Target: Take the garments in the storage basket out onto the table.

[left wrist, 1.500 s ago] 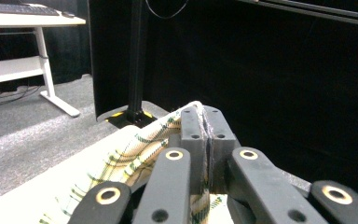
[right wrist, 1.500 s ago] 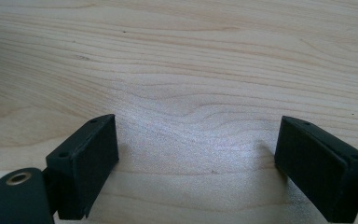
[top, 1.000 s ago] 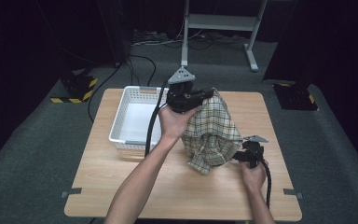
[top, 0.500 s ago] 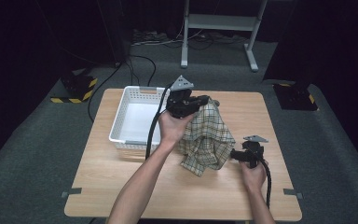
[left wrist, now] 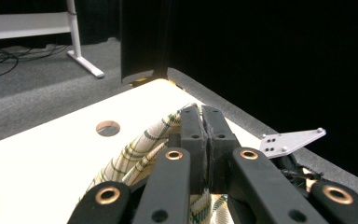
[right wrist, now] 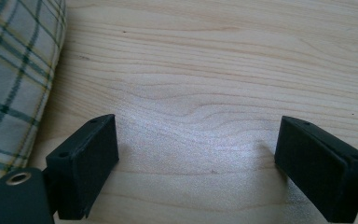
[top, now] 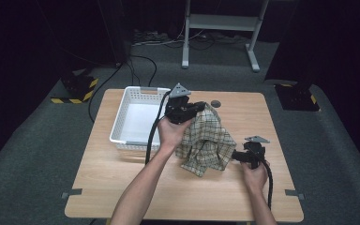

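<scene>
A checked cloth [top: 205, 143] in cream, green and yellow hangs from my left gripper [top: 199, 108], which is shut on its top edge above the middle of the wooden table [top: 122, 187]. The cloth's lower part lies crumpled on the tabletop. In the left gripper view the two jaws of the left gripper [left wrist: 204, 126] press together with a fold of the cloth [left wrist: 140, 149] between them. My right gripper [top: 236, 156] rests low on the table just right of the cloth, open. In the right gripper view the right gripper [right wrist: 196, 163] has bare wood between its jaws, and the cloth [right wrist: 14, 70] lies at the left.
A white plastic basket [top: 122, 122] stands at the table's left, close to the left hand. A small round hole [top: 215, 103] sits in the tabletop behind the cloth. Grey carpet surrounds the table, with a white desk frame [top: 215, 23] farther back.
My left gripper has come down with the cloth, so more of the cloth now rests bunched on the table. The right gripper has stayed where it was.
</scene>
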